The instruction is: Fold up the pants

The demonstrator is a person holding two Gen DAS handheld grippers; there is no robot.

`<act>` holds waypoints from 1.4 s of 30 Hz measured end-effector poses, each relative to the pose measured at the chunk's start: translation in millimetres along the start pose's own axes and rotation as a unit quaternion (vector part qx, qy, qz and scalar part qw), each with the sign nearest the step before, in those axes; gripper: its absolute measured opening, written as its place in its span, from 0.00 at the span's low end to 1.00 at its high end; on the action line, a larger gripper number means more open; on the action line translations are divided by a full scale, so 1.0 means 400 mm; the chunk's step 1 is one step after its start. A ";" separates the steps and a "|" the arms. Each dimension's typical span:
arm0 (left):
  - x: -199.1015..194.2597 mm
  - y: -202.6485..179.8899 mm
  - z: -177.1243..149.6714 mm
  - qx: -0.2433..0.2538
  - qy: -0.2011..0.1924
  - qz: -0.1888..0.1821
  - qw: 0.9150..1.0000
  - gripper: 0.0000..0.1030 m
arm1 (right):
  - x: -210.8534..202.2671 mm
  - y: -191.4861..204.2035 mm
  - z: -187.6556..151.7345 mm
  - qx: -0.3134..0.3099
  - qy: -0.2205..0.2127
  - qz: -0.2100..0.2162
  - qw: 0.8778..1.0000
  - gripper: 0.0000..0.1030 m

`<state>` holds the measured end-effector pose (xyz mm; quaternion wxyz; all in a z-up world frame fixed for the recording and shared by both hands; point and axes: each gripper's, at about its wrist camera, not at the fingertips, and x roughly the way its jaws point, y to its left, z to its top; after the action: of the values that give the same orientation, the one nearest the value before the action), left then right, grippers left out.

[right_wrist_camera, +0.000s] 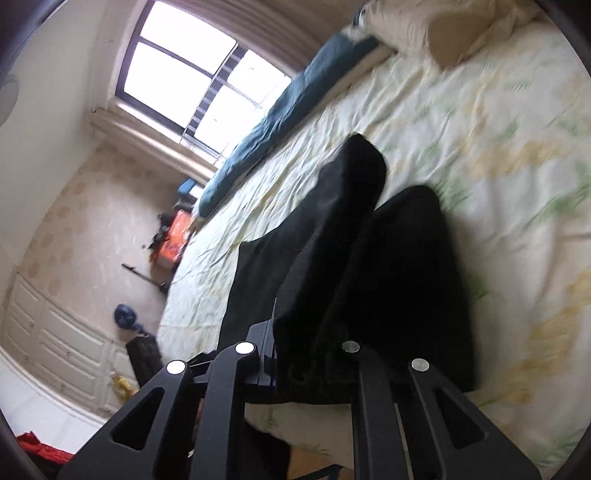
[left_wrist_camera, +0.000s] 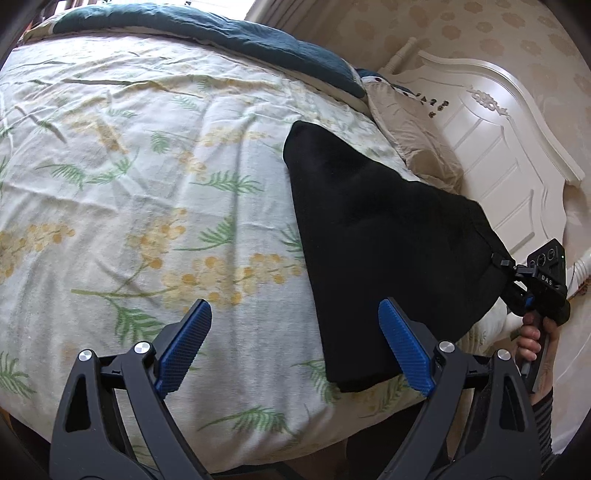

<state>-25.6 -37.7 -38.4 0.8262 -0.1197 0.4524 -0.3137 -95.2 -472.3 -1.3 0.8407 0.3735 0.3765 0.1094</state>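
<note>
bed (left_wrist_camera: 129,166): flower sheet | headboard (left_wrist_camera: 491,140): white | window (right_wrist_camera: 192,74): bright | walls (right_wrist_camera: 92,221): cream, flower pattern | cupboard (right_wrist_camera: 55,343): white

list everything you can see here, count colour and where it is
pants: one, black, on the bed's right side, one edge lifted
bedsheet: one, cream with green and yellow floral print, covering the bed
quilt: one, dark teal, along the far edge of the bed
pillow: one, beige, by the headboard
headboard: one, white, carved, at the right
window: one, dark frame, beyond the bed
cabinet: one, white, panelled, against the wall
left gripper: one, black with blue fingers, open over the sheet
right gripper: one, black, shut on the pants' edge
hand: one, holding the right gripper's handle
</note>
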 end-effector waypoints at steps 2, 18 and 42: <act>0.011 -0.009 -0.001 0.003 0.005 -0.006 1.000 0.89 | 0.000 -0.052 -0.012 0.018 0.007 -0.024 1.000 0.13; 0.043 -0.006 -0.001 0.003 0.017 0.002 1.000 0.89 | 0.039 -0.183 -0.050 0.081 0.018 0.029 0.996 0.16; 0.172 -0.093 0.036 -0.011 0.077 -0.133 0.988 0.83 | 0.041 -0.186 -0.013 0.012 0.051 0.012 0.999 0.69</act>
<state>-1.8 -110.9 -58.7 0.7385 -0.1638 0.4980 -0.4240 -94.8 -513.7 -65.6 0.8145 0.3821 0.4156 0.1334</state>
